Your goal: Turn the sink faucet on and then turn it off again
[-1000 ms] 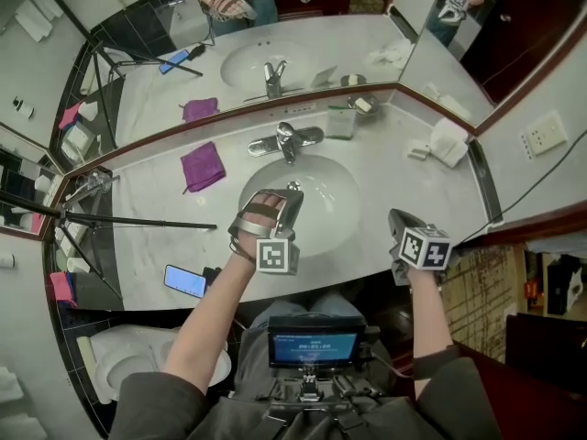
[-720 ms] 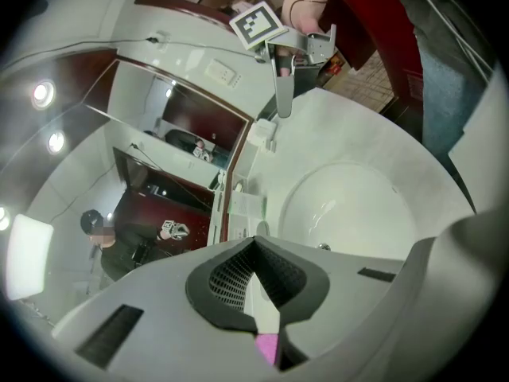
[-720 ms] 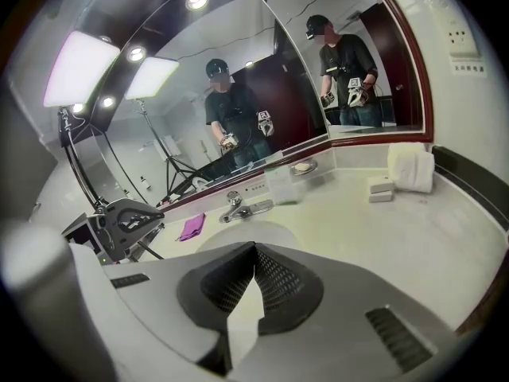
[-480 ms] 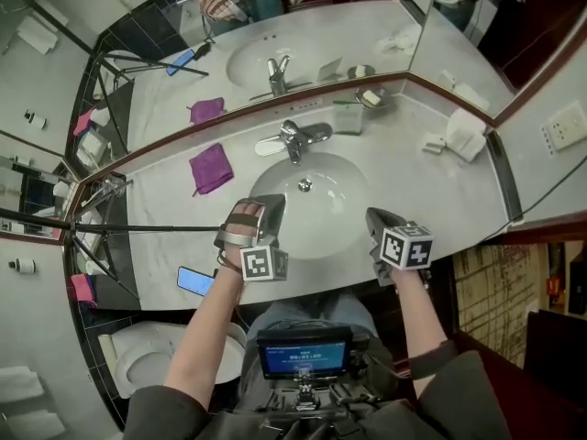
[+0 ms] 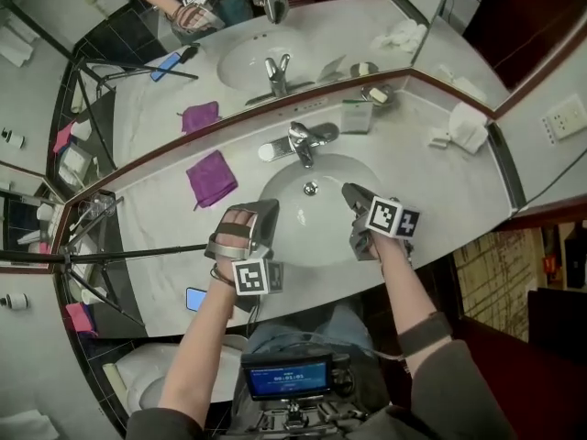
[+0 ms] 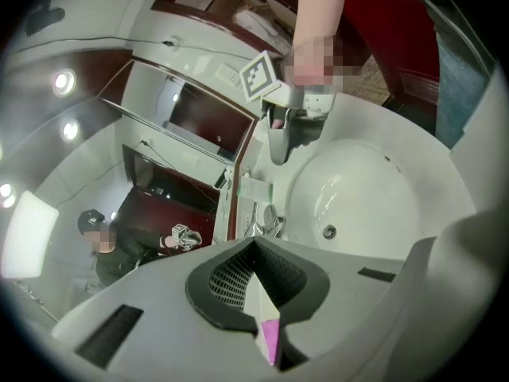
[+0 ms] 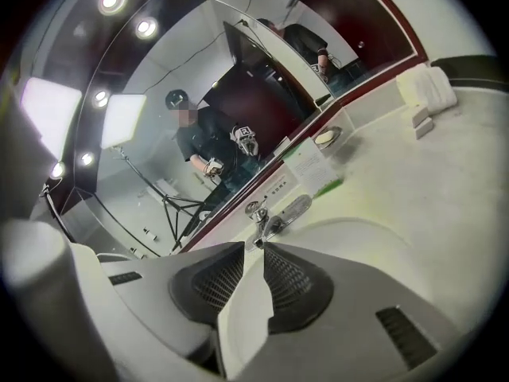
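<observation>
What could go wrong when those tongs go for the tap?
The right tongs have just been opening, with nothing between them, and the gap looks narrow, so they might slip off the faucet lever. Reaching further, they may knock the card by the mirror. A hard push could splash water out of the sink.

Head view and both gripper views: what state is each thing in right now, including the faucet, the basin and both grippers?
faucet, no water seen running, neither gripper on it
sink basin, no standing water, drain uncovered
left gripper, shut, empty
right gripper, jaws just been opening, slightly apart, nothing between them, pointing at the faucet
purple cloth, lying on the counter left of the basin
</observation>
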`<state>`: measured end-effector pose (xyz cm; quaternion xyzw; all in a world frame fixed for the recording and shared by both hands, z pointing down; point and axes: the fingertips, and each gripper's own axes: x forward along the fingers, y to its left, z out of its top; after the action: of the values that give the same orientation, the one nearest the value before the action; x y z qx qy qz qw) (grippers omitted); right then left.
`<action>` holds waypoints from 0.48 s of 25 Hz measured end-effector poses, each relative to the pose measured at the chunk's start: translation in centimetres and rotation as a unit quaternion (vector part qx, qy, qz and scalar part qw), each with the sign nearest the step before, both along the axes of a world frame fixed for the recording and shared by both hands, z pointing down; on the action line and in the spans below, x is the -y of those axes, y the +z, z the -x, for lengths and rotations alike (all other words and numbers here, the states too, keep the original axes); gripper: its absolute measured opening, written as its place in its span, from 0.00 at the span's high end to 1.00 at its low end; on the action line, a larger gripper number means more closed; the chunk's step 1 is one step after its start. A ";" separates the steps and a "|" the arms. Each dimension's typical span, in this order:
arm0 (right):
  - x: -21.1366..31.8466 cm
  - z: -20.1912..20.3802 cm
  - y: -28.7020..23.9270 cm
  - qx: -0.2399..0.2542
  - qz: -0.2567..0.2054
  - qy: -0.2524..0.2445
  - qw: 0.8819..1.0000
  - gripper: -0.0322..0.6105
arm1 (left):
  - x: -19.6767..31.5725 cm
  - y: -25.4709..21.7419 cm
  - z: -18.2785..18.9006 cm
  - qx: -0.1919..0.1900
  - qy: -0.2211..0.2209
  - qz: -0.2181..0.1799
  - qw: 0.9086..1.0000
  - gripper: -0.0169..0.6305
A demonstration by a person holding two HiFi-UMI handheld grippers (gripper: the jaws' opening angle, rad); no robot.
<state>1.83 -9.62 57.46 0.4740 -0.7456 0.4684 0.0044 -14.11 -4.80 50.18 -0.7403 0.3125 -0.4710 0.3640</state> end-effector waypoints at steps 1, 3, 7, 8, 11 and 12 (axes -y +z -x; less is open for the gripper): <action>0.9 0.7 0.0 0.007 -0.001 0.007 1.000 0.79 | 0.0 0.2 0.5 -0.002 0.001 0.003 1.000 0.97; 2.7 2.0 0.1 0.021 -0.005 0.024 0.999 0.76 | 0.1 0.6 1.2 -0.005 0.007 0.004 1.000 0.97; 6.6 3.8 0.5 0.050 -0.006 0.059 0.997 0.67 | 0.7 1.0 2.3 -0.012 0.019 0.001 1.000 0.97; 7.5 3.9 0.9 0.058 -0.002 0.072 0.996 0.66 | 0.9 1.0 2.5 -0.014 0.020 0.000 1.000 0.97; 10.0 3.7 2.7 0.082 0.026 0.119 0.989 0.63 | 1.6 0.6 2.7 -0.021 0.028 -0.009 0.999 0.97; 10.6 3.6 3.5 0.090 0.036 0.134 0.986 0.63 | 1.7 0.6 2.7 -0.023 0.030 -0.010 0.999 0.97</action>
<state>-1.72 -20.18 60.91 0.5253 -0.6555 0.5316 -0.1084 -16.79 -6.47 50.81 -0.7566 0.3030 -0.4391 0.3780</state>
